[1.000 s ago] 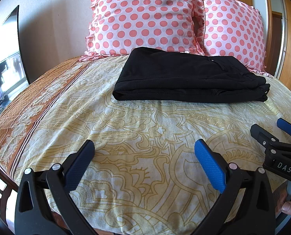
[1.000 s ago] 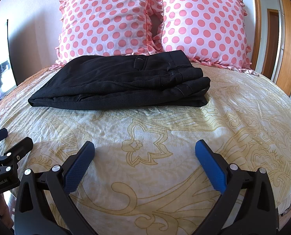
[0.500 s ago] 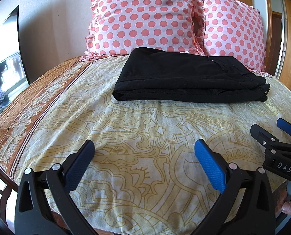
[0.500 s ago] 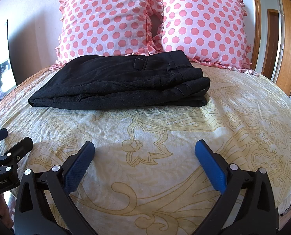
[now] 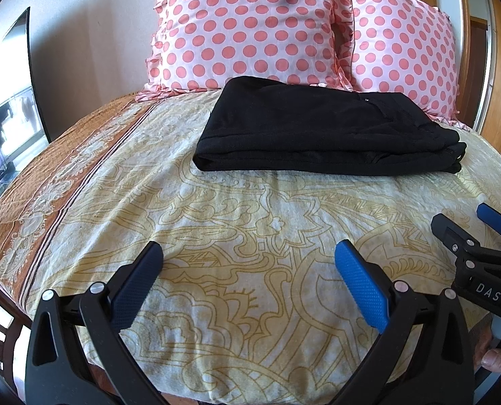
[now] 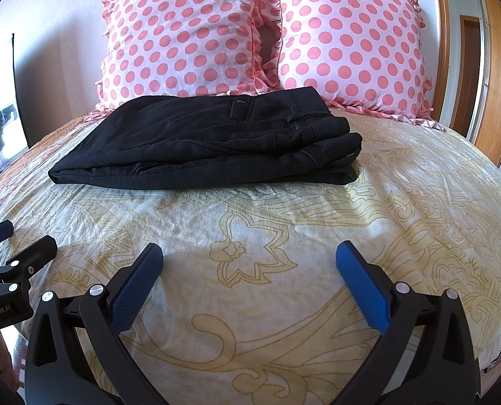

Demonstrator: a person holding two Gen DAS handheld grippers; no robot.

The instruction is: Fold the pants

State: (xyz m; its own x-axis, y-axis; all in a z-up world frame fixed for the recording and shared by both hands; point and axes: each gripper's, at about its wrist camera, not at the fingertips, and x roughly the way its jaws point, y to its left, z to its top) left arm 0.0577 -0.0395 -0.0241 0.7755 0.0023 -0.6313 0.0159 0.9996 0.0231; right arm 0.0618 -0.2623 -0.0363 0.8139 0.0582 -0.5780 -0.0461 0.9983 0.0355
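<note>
Lying folded on the bed (image 6: 317, 236), the black pants (image 6: 203, 148) sit well ahead of both claws: left claw (image 5: 248, 258) and right claw (image 6: 250, 258) spread apart, empty.

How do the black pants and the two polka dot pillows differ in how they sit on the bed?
The pants lie flat, folded into a layered stack; the pillows stand propped upright behind them. The pants are plain black; the pillows are pink with darker dots and ruffled edges. Both rest on the yellow patterned bedspread, untouched by either open gripper.
</note>
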